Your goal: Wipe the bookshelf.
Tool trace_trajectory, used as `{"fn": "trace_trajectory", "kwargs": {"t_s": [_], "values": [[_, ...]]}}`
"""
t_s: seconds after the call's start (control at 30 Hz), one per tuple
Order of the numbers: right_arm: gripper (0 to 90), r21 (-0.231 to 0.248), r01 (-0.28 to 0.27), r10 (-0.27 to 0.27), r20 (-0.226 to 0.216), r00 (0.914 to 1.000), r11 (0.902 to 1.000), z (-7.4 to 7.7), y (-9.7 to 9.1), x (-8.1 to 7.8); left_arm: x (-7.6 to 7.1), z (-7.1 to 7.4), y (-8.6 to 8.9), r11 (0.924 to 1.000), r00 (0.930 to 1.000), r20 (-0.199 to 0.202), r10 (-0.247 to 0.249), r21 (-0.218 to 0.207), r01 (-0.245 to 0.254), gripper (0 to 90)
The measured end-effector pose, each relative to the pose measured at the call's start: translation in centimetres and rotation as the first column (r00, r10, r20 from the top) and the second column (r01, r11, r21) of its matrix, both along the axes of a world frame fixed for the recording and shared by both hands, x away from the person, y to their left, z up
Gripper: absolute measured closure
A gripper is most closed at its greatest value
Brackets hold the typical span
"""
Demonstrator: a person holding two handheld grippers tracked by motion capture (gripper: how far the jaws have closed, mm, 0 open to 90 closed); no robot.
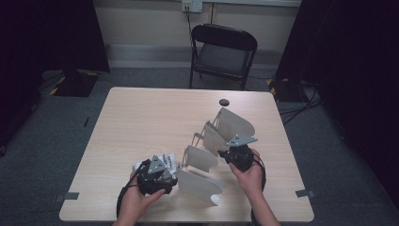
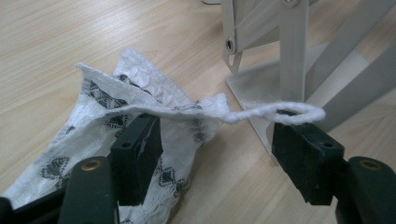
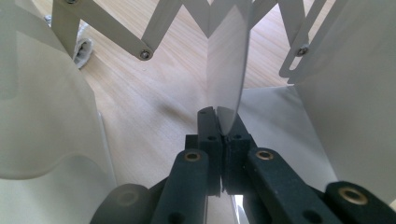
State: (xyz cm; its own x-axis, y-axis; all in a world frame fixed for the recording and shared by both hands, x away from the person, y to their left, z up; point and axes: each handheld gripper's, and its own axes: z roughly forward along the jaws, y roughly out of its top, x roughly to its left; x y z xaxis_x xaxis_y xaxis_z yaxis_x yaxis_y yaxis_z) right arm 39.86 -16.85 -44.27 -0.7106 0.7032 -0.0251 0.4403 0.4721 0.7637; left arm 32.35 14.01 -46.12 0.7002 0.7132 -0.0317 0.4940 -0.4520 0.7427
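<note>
Rack point(image 1: 221, 141): we pin one thin panel point(image 3: 227, 70) in the clenched right gripper point(image 3: 218, 122), likely to steady it on the table point(image 1: 141, 122)
Cloth point(image 2: 140, 112): draped over the left gripper point(image 2: 217, 140), jaws apart, beside the rack's near end
Loop point(image 2: 299, 112): the left gripper view shows it resting on one pad, unpinched
High view: we see four fanned panels, no loop

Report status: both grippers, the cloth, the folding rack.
Right gripper shut on a rack panel. Left gripper open, cloth draped over one jaw, its loop on the other. Rack base close ahead of the left jaws.
</note>
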Motion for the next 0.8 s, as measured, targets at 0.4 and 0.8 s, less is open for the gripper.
{"fn": "trace_trajectory", "kwargs": {"t_s": [0.4,0.8], "values": [[89.2,0.019,-0.033,0.033,-0.004,0.9994,0.9993,-0.3,0.8,-0.4,-1.0,0.2,-0.3,0.9998,0.9999,-0.01,-0.009,-0.017,0.009,35.8],[69.0,-0.032,0.003,-0.001,0.041,0.9991,0.9995,-0.6,-0.8,-0.7,0.3,0.1,0.8,1.0,0.9996,-0.028,-0.002,-0.006,0.002,32.3]]}}
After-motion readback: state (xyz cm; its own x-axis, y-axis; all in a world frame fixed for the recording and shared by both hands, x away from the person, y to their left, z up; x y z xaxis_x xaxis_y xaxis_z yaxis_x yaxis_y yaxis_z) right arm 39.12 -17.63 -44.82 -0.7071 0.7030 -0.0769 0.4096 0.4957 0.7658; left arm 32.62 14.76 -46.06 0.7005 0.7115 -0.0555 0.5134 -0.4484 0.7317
